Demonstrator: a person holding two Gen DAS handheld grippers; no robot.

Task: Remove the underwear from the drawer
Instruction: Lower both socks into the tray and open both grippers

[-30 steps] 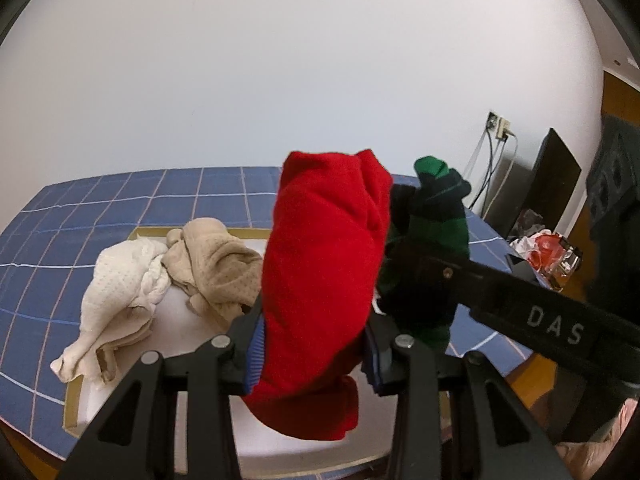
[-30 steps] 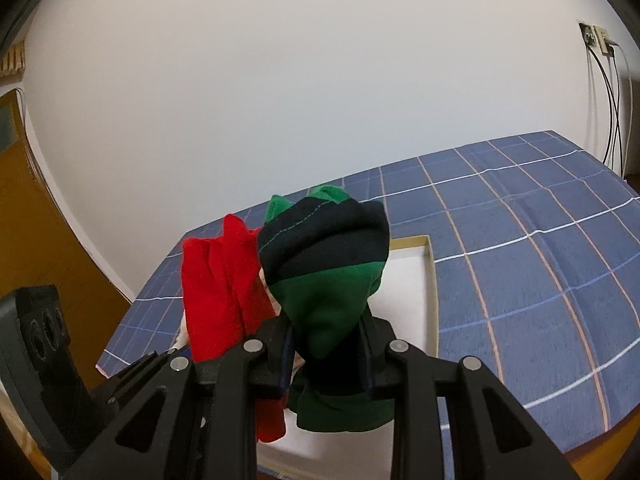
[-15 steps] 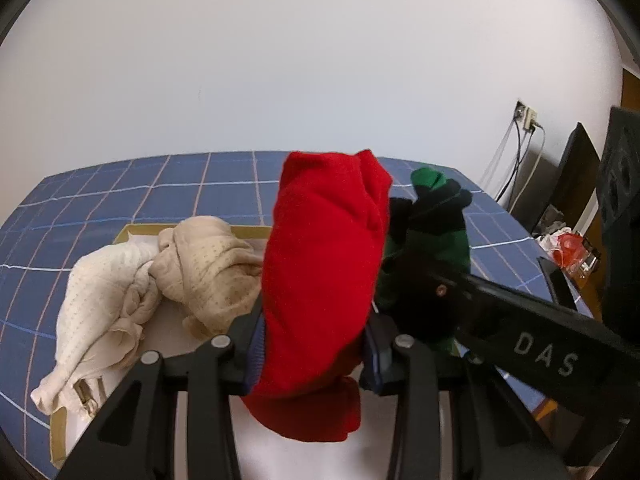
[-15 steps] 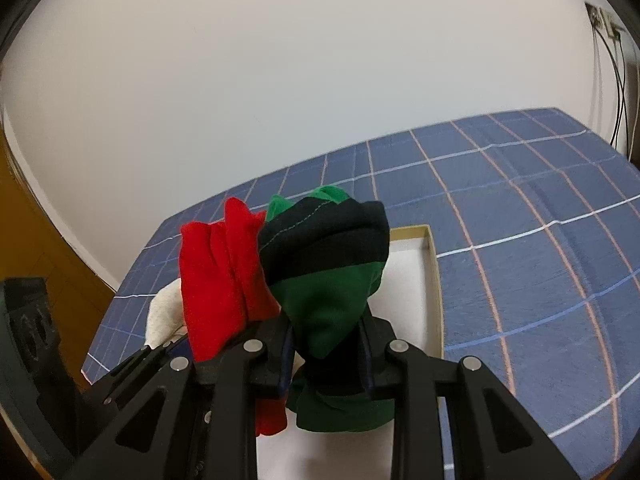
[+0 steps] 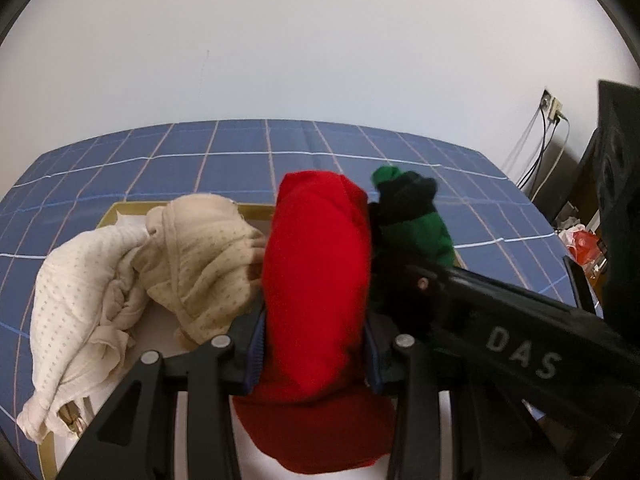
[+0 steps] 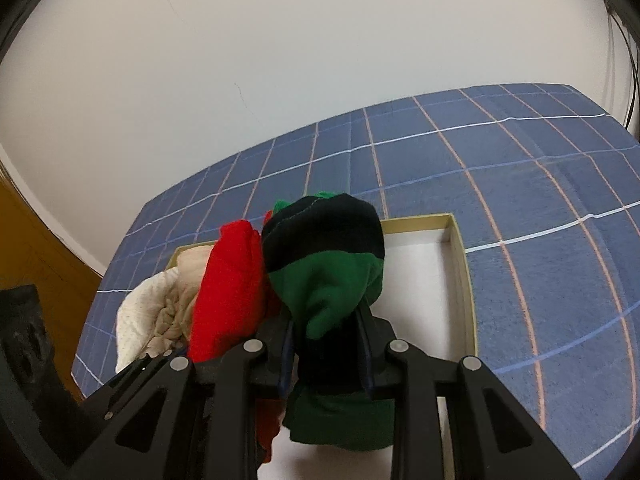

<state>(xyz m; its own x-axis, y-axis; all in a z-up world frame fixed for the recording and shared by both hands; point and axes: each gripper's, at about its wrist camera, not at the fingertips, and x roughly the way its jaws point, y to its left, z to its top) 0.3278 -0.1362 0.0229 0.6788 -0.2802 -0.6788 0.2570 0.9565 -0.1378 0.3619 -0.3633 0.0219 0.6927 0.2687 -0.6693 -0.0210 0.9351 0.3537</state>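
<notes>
My left gripper (image 5: 314, 344) is shut on a bundled red underwear (image 5: 316, 276), held above the shallow drawer tray (image 5: 106, 216). My right gripper (image 6: 326, 352) is shut on a green and black underwear (image 6: 326, 264), close beside the red one (image 6: 230, 288). The right gripper's black arm crosses the left wrist view at the right, with the green bundle (image 5: 416, 224) just behind the red one. A cream garment (image 5: 68, 308) and a beige garment (image 5: 200, 256) lie in the tray's left part. The tray's right half (image 6: 424, 264) shows bare white floor.
The tray rests on a blue checked cloth (image 6: 540, 208) that covers the surface, with a white wall behind. Wall socket and cables (image 5: 548, 136) are at the right, beside a black speaker (image 5: 616, 184). Orange wooden furniture (image 6: 36, 248) stands at the left.
Both grippers have sunk and moved forward together with their bundles; the tray and the cloth now look closer. Both grips are unchanged.
</notes>
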